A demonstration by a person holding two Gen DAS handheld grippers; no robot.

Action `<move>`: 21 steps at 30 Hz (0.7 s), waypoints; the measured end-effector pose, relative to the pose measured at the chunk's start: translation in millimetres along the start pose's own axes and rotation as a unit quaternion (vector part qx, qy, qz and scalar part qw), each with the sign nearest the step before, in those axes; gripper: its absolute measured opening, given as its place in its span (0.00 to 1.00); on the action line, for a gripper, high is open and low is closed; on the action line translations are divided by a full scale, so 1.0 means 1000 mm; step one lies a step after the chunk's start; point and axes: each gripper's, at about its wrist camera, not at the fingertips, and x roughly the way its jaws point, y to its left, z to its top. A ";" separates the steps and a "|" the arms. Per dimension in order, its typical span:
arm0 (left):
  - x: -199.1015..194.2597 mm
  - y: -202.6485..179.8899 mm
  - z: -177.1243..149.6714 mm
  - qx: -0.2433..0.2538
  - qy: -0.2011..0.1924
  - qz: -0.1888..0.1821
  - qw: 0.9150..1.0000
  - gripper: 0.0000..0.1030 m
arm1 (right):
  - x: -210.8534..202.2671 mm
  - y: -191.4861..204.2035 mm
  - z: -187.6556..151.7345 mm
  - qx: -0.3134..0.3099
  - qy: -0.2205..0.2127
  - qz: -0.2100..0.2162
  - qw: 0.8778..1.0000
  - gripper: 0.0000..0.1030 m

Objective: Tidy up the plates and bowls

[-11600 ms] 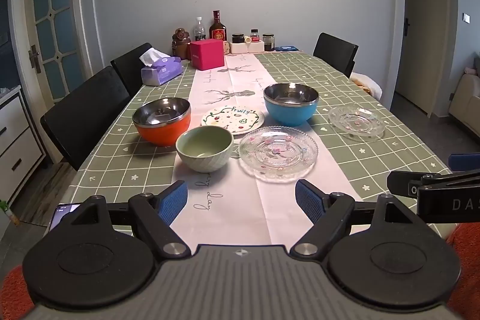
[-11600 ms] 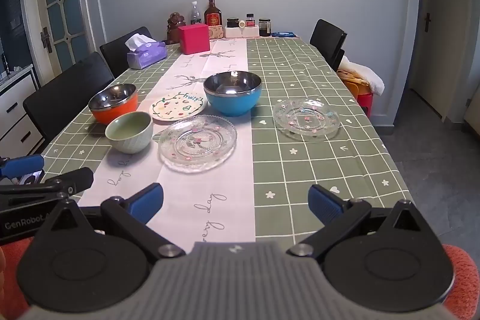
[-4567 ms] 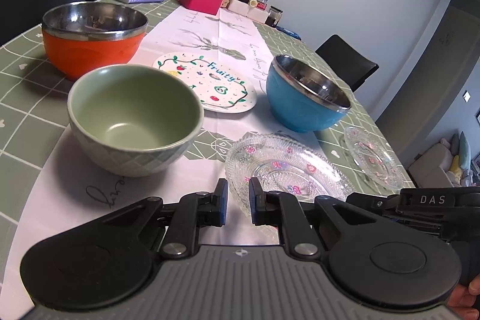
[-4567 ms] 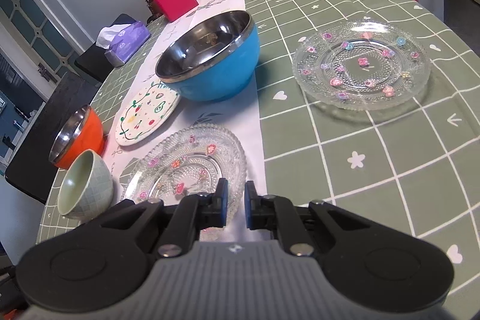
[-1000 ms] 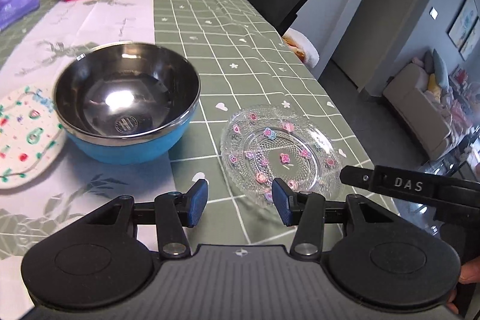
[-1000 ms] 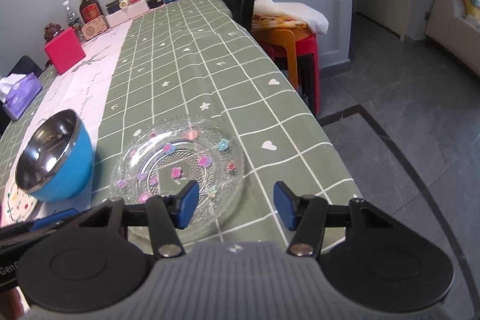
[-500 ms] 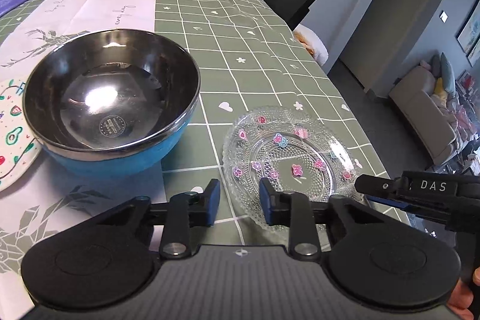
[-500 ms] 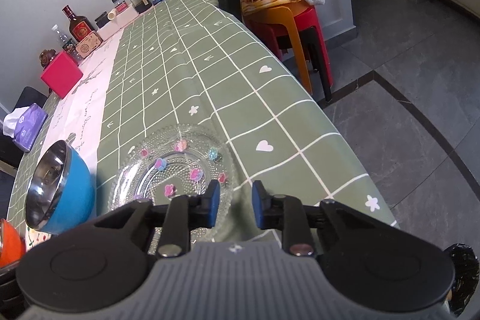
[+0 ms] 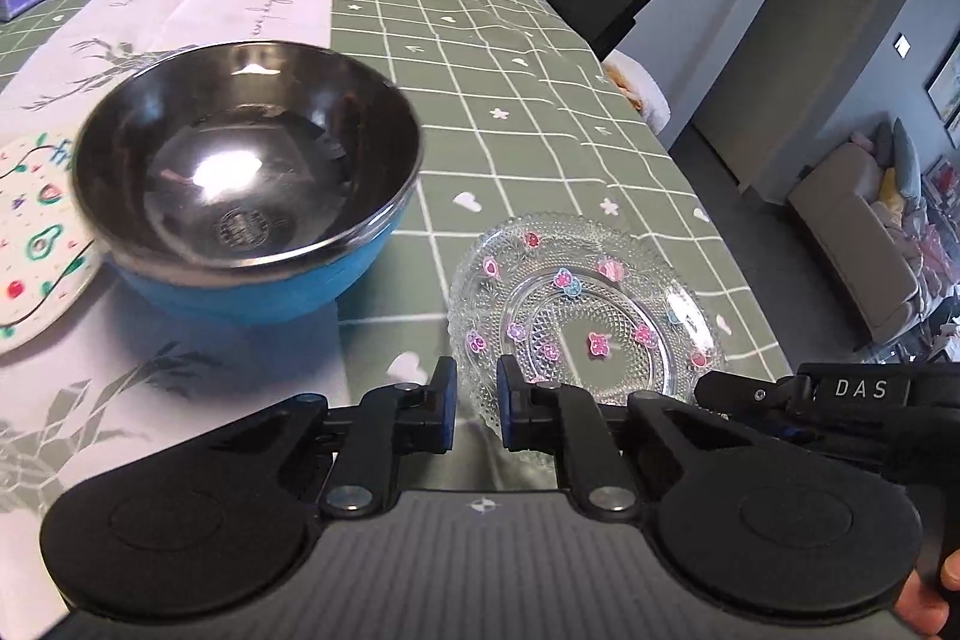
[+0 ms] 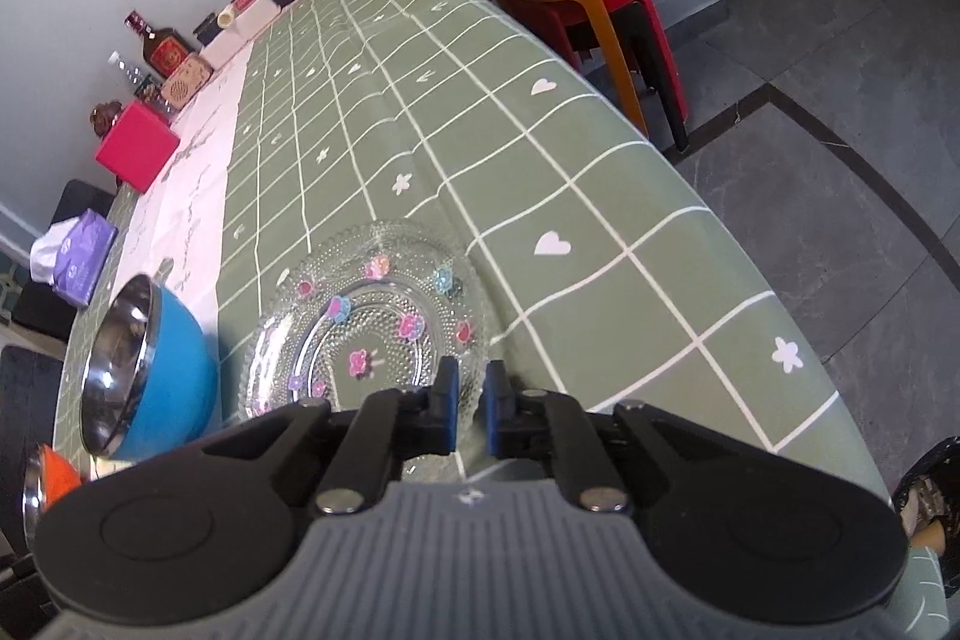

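**Item 1, left tool (image 9: 477, 400).** Nearest to you. Its jaws are closing, with only a narrow gap left. The plate's (image 9: 588, 310) near-left rim sits in that gap and appears gripped.

**Item 2, right tool (image 10: 471, 412).** Drawn together and clamped on the same plate's near-right rim. Its tip shows in the left view, low on the plate's right side.

**Item 3, plate.** Clear pressed glass with small coloured flowers, round, so it has no long axis to line up. It lies just ahead of both tools, on the green checked surface (image 9: 510, 88), close to the surface's right edge. Whether it has left the cloth cannot be told.

**Item 4, bowl (image 9: 240, 196).** Blue outside and steel inside, upright and empty. It stands just left of the plate without touching it, and its rim is higher than the plate.

**Item 5, fruit plate (image 9: 30, 244).** Left of the bowl, on the pale runner, with its edge passing under the bowl's side.

**Note.** The likely route for stacking runs left, and the bowl stands between you and the other plates. Your left tool is on the bowl's side, so you will probably need to lift above the bowl's rim before moving across.
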 end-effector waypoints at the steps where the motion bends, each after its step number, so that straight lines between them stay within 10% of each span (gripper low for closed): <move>1: -0.002 0.001 -0.001 0.000 0.002 -0.001 1.000 0.14 | -0.001 0.002 -0.001 -0.004 0.004 -0.003 1.000 0.06; 21: 0.013 0.005 0.004 -0.003 -0.017 -0.006 1.000 0.20 | -0.004 -0.015 0.000 0.054 0.015 0.035 0.998 0.21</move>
